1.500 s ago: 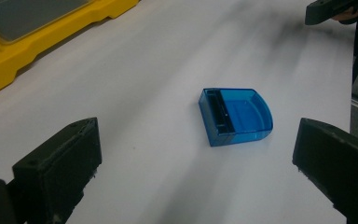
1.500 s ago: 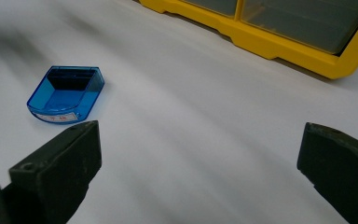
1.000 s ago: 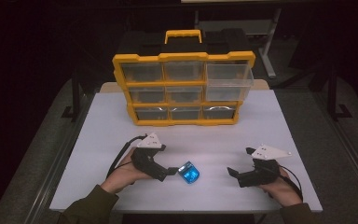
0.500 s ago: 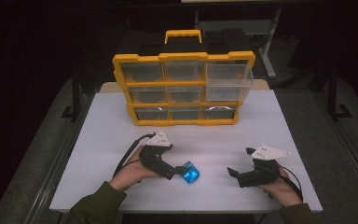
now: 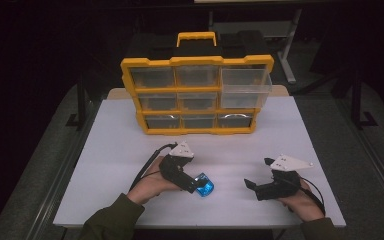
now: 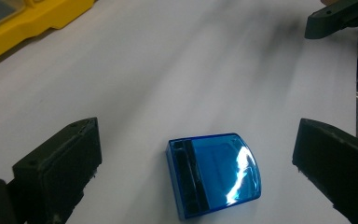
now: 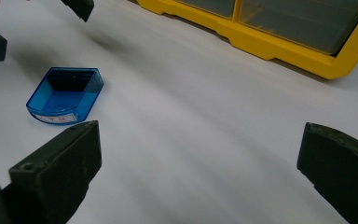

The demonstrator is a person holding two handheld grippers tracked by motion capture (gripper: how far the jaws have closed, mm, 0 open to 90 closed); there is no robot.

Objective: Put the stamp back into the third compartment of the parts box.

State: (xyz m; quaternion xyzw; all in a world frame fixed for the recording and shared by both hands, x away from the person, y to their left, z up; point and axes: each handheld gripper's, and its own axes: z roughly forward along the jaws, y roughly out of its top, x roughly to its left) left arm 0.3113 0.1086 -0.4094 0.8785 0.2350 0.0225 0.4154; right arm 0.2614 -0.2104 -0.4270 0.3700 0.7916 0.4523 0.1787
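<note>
Tongs [image 7: 198, 172] spread wide over white table [image 7: 205, 112]; blue tray [image 7: 65, 95] far left.

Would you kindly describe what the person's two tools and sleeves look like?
Both the left tool and the right tool are black with blocky jaws, each topped by a pale grey three-cornered plate and trailing a black cable. The sleeves are olive green.

One small translucent blue plastic bin [image 5: 204, 186] with a curved front lay on the white tabletop [image 5: 130, 140]. One yellow-framed plastic drawer organiser [image 5: 196, 95] stood there, with one yellow carry handle [image 5: 196, 38] on top. Its clear drawers numbered nine, three rows of three; one, the top-right drawer [image 5: 245, 87], stood pulled out. Two black hand-held claws were counted: the left claw [image 5: 196, 186] and the right claw [image 5: 252, 186]. Two grey three-cornered plates, one per claw.
</note>
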